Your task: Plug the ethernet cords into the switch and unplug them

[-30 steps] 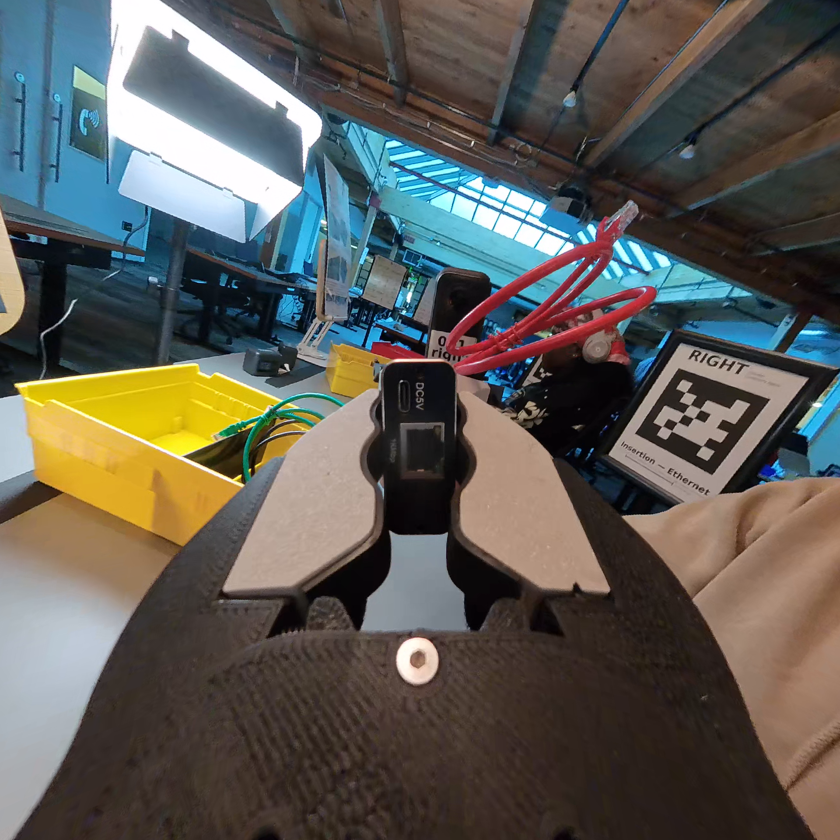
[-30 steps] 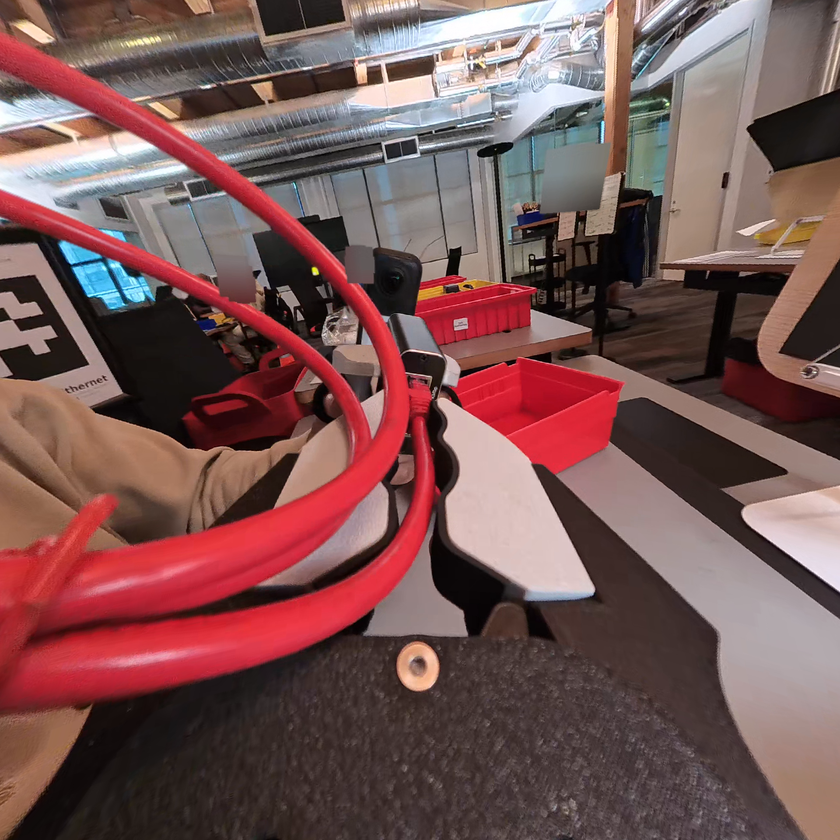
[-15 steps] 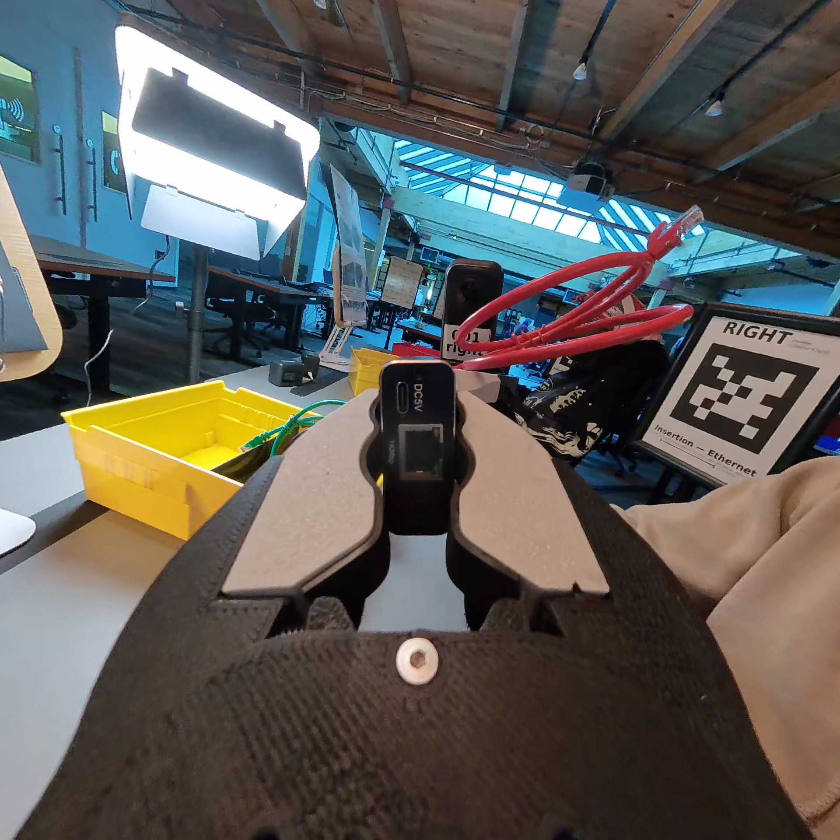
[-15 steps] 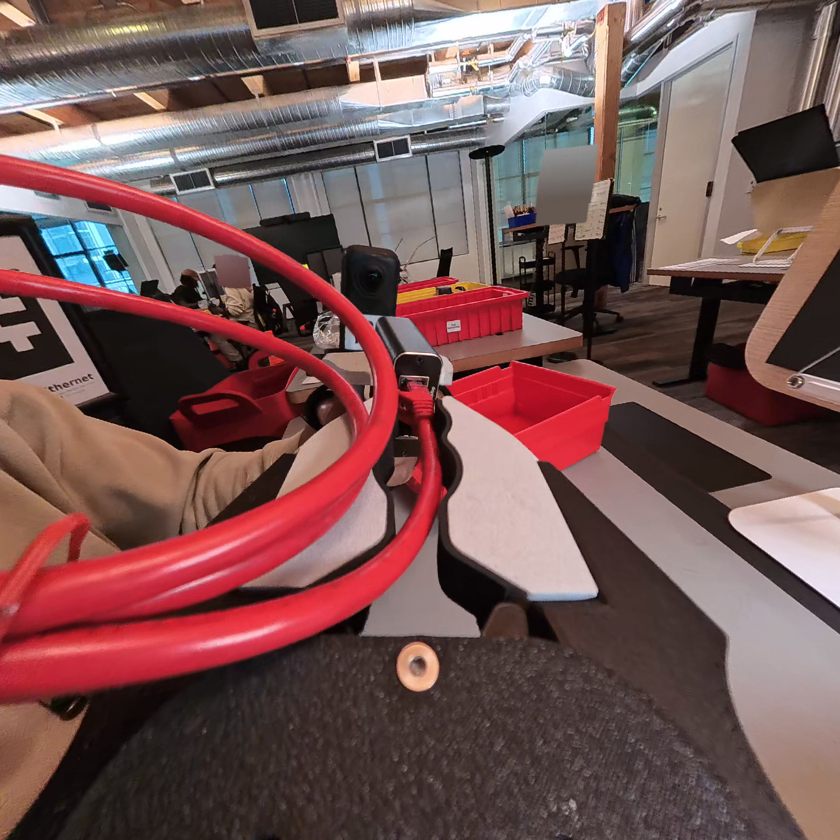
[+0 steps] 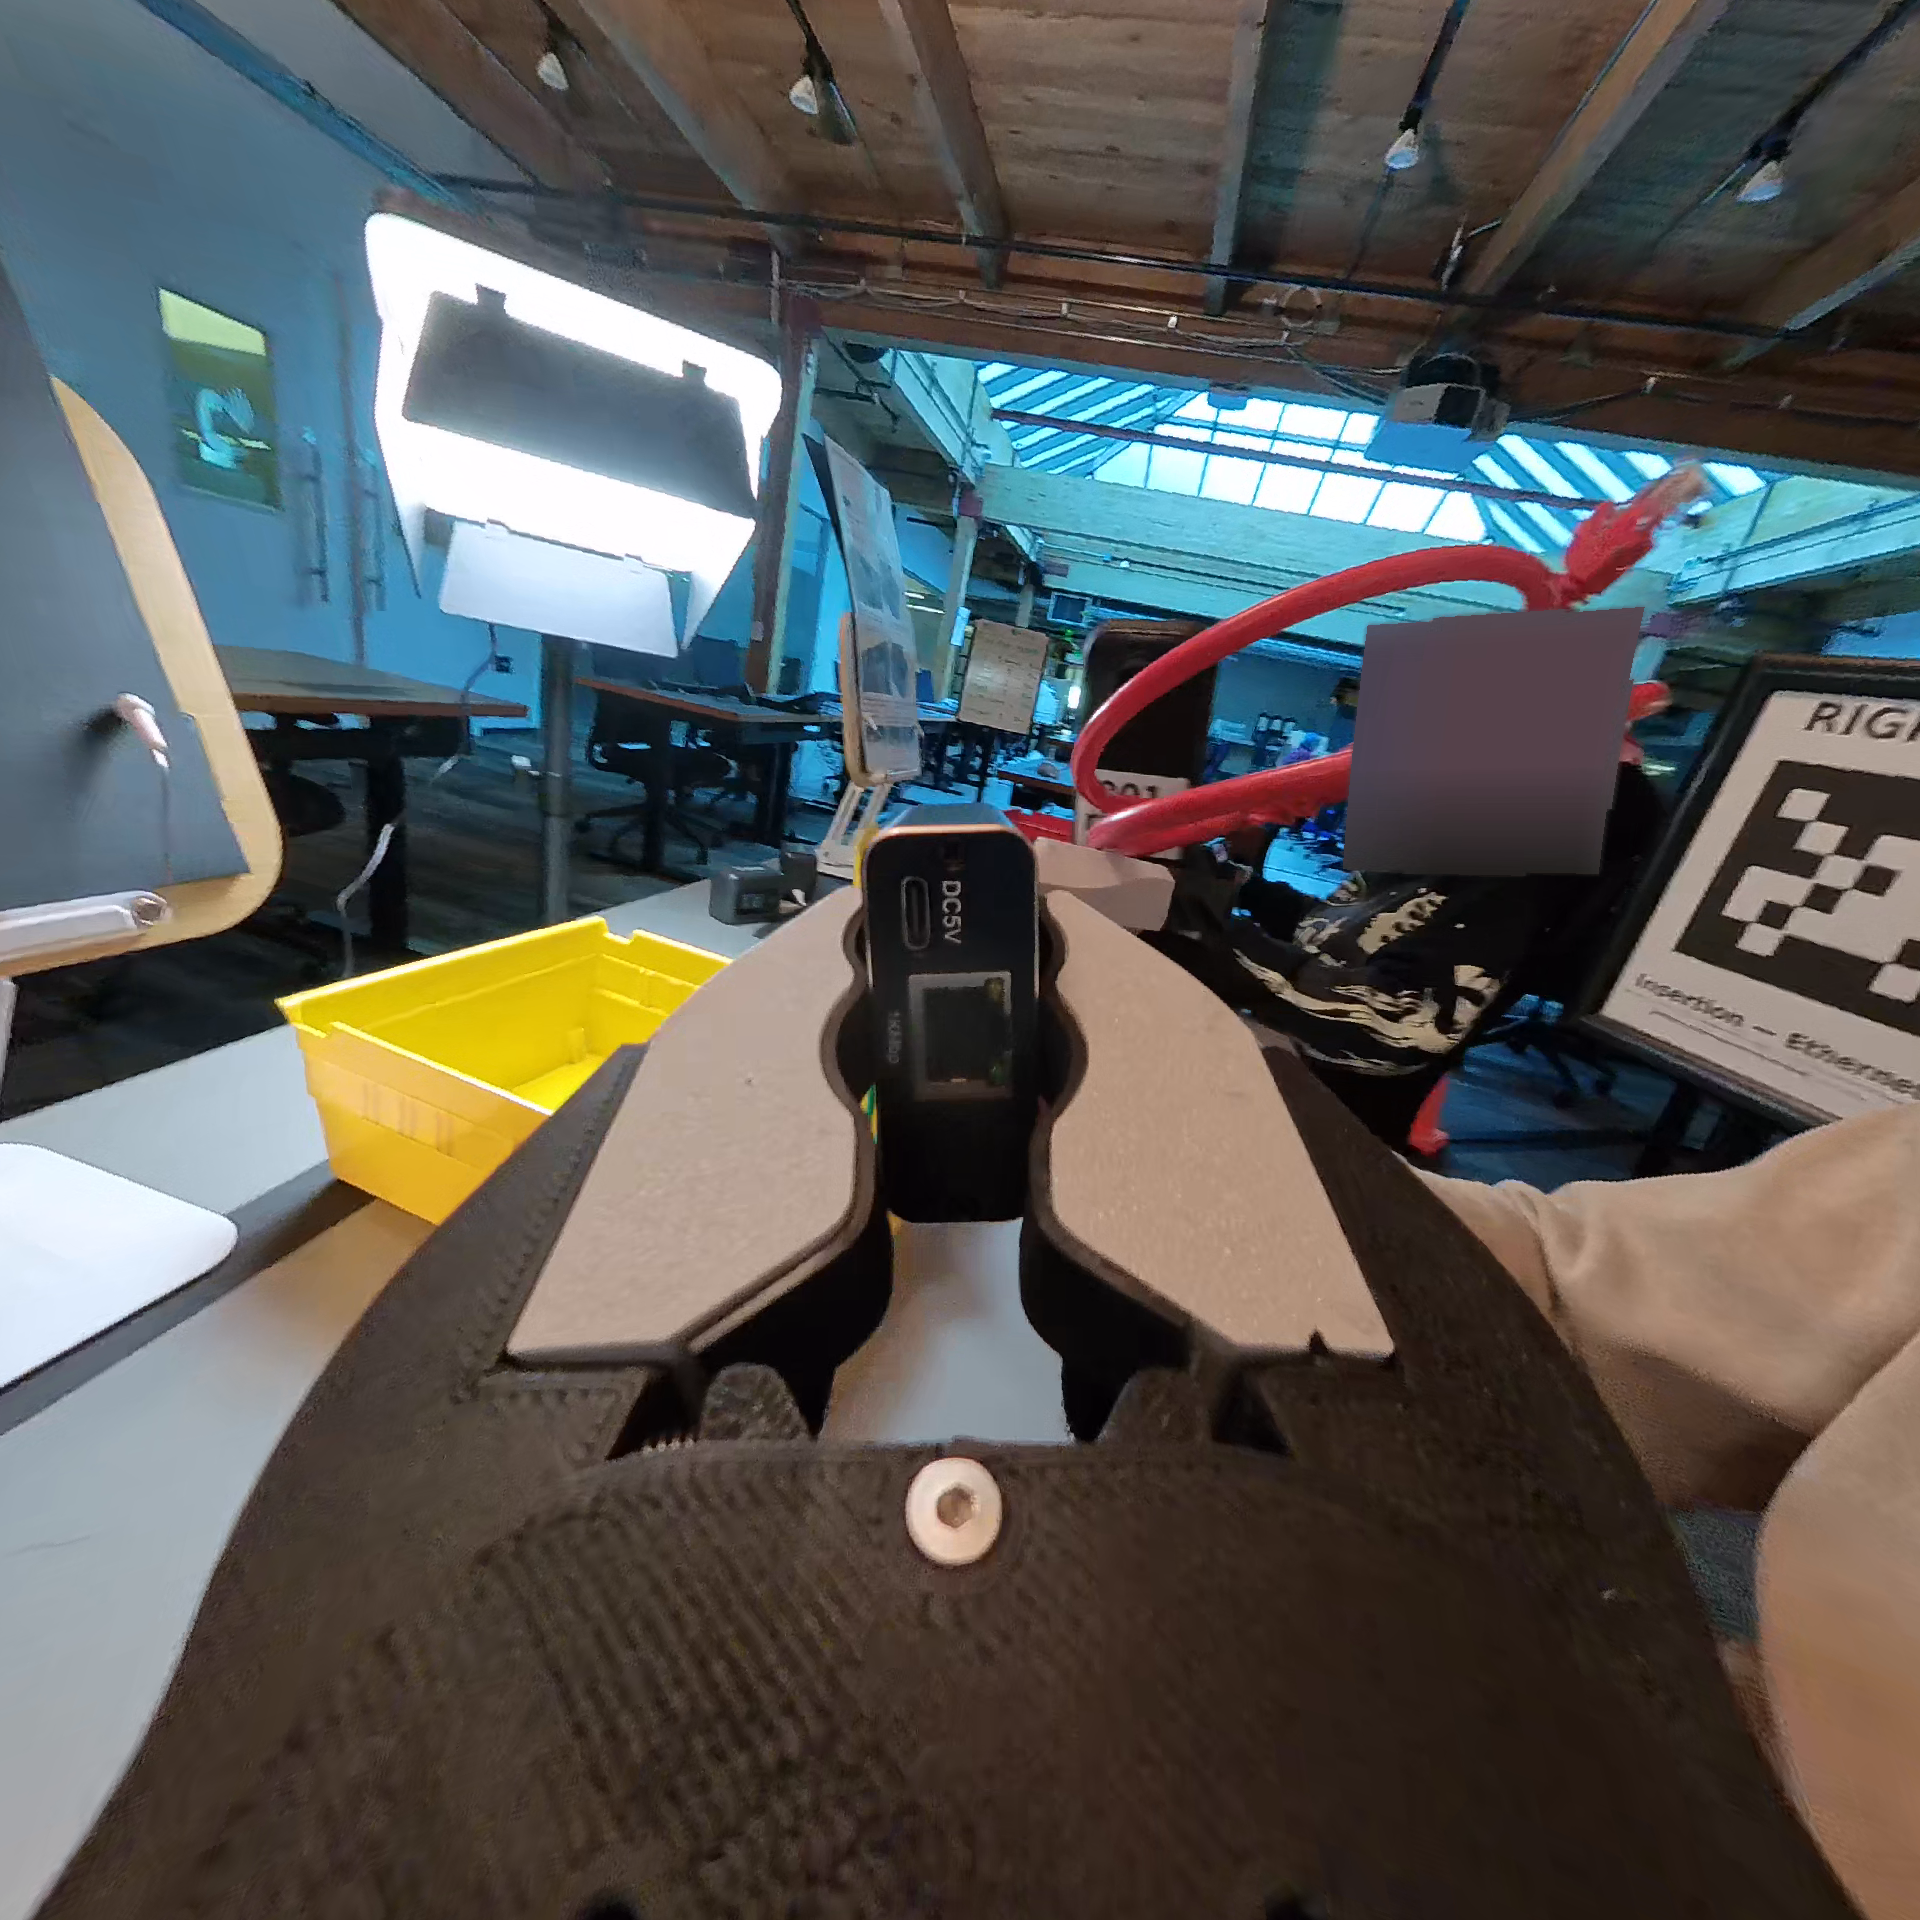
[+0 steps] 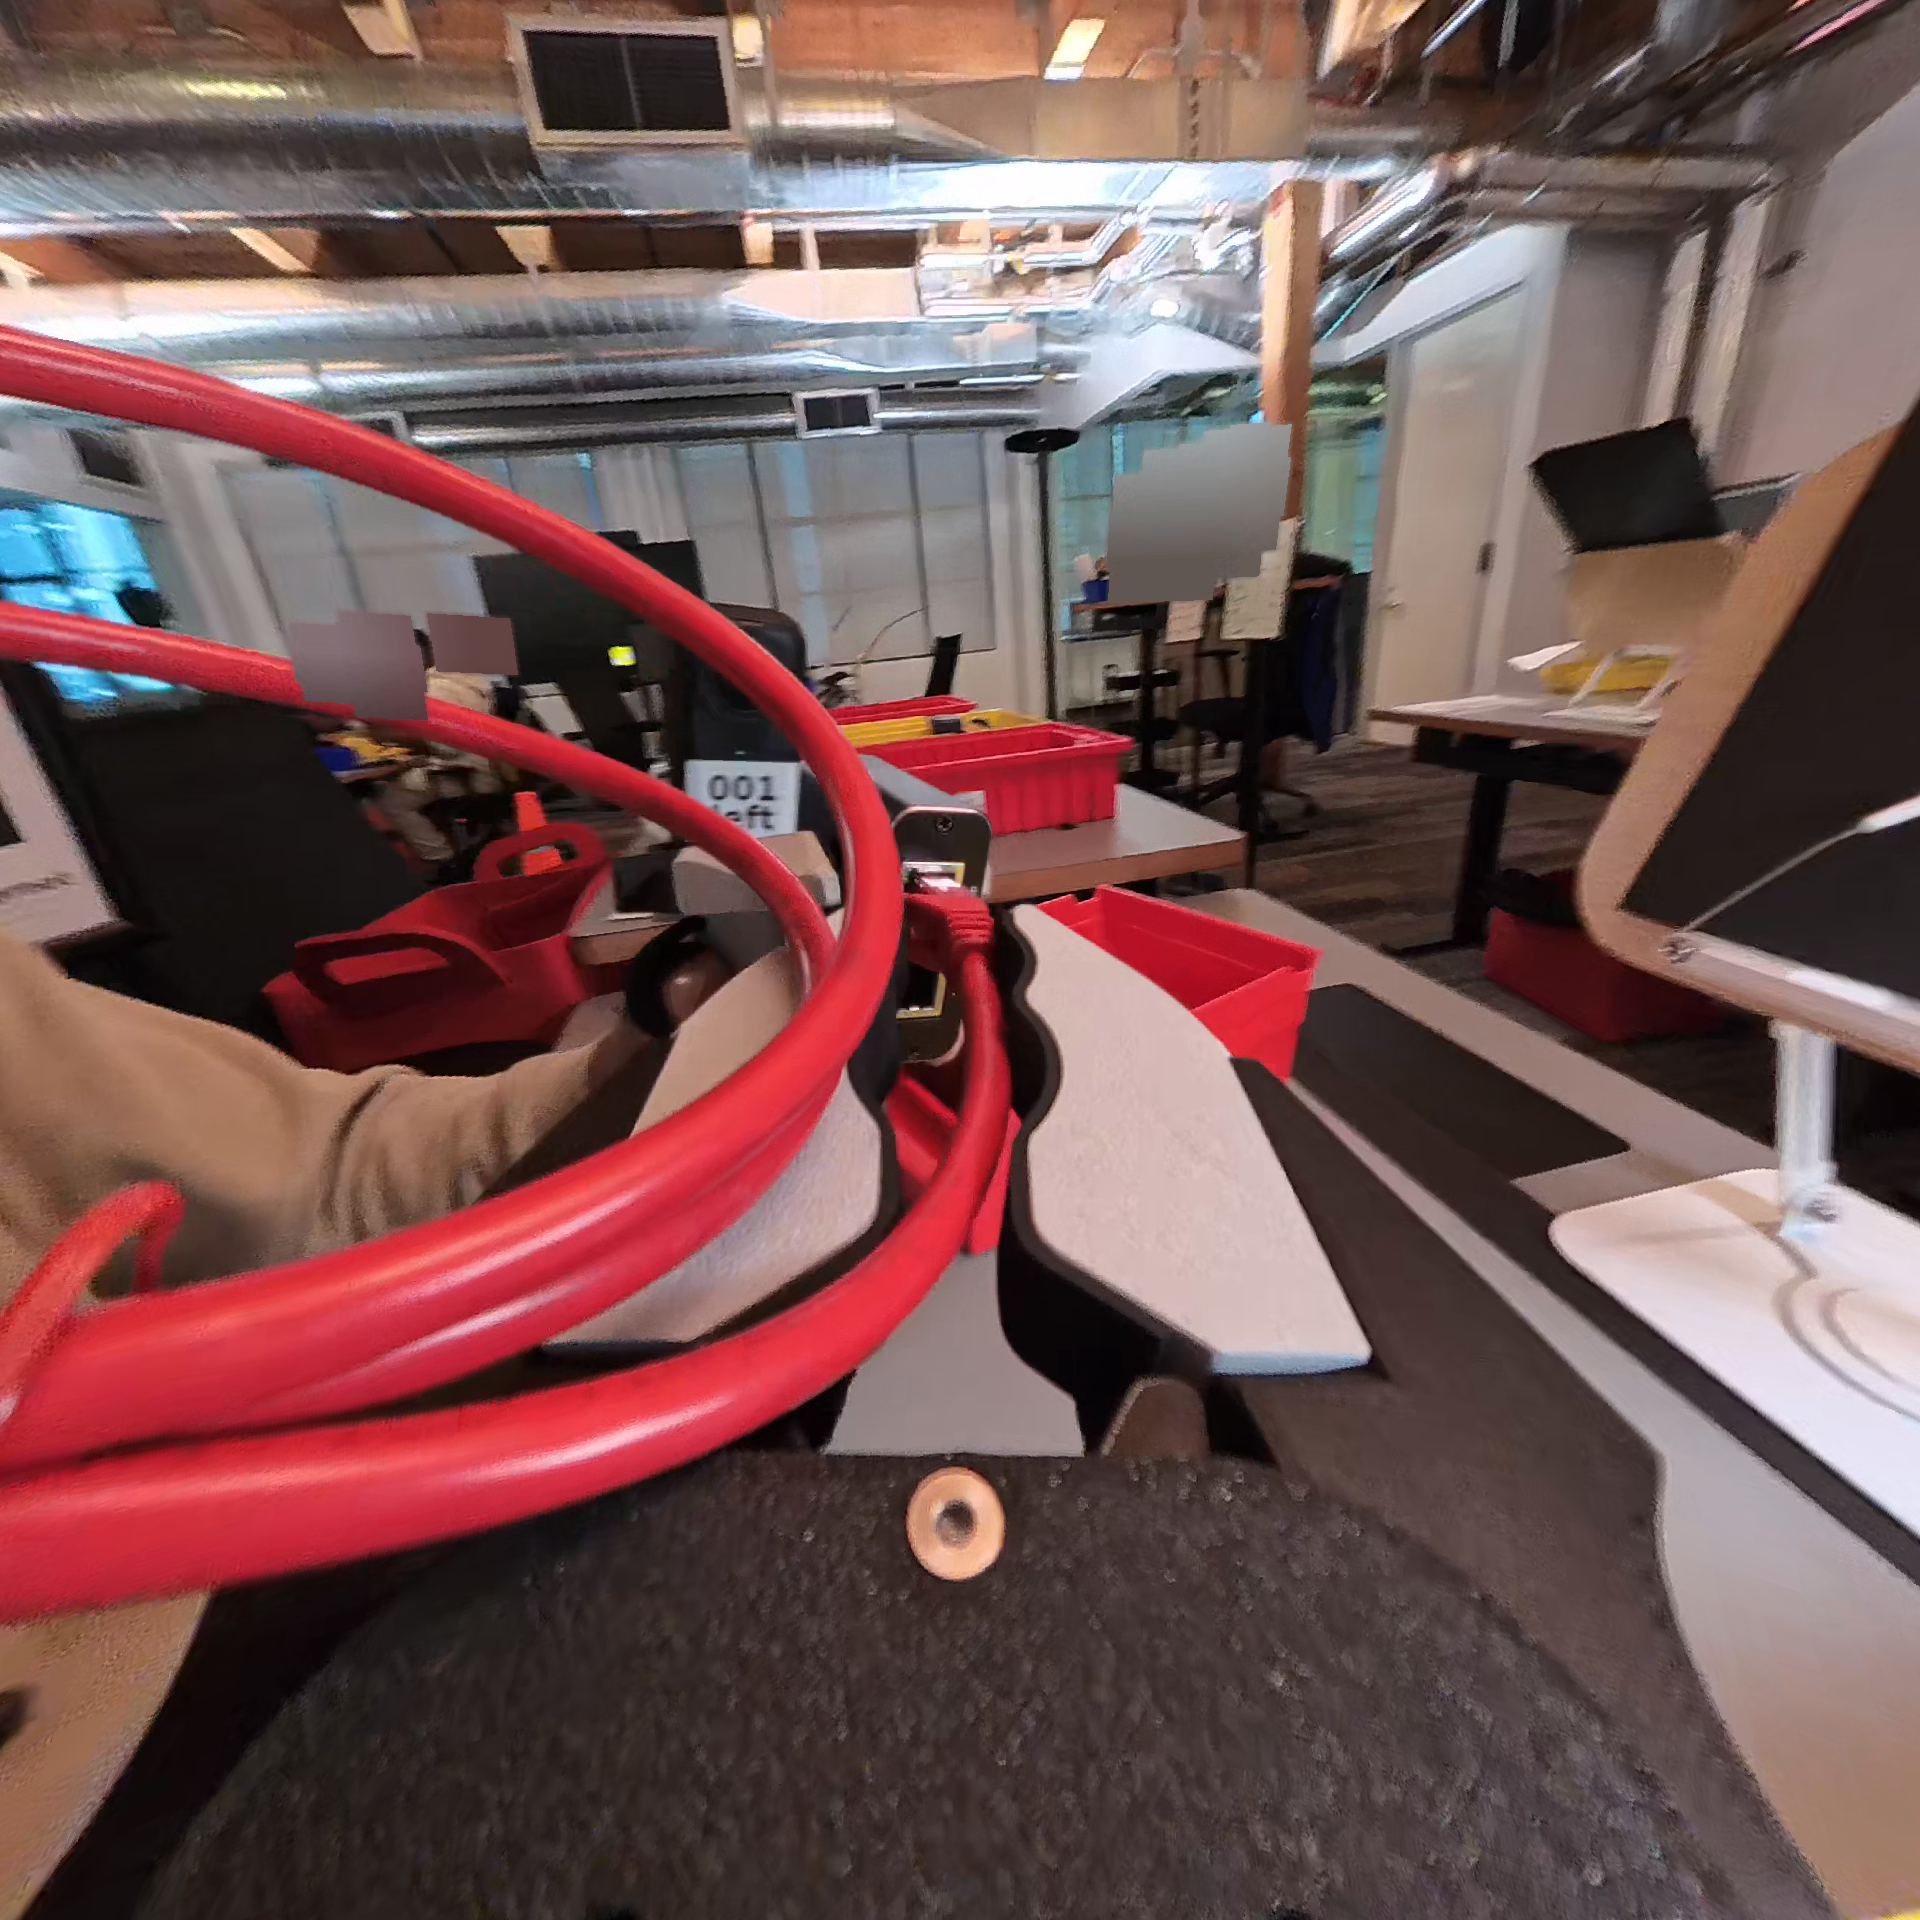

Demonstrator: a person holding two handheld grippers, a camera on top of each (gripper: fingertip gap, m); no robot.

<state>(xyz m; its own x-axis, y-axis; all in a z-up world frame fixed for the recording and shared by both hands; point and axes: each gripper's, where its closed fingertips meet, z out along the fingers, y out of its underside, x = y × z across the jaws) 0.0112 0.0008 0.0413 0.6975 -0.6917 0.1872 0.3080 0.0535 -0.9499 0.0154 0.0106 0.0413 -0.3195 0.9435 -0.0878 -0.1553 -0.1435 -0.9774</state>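
Switch held up, red cord going in

Switch (image 5: 951,1039) sits squeezed between the left gripper (image 5: 951,1049) fingers. The right gripper (image 6: 940,1049) pinches the red cord (image 6: 499,1351), whose plug (image 6: 951,920) now touches the switch; before, it sat lower. One yellow bin (image 5: 468,1060) lies left of the switch. Cord loops hide part of it.

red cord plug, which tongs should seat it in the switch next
Right. The right tongs carry the red cord, its plug already at a port on the switch. The left tongs are clamped on the switch, steadying it.
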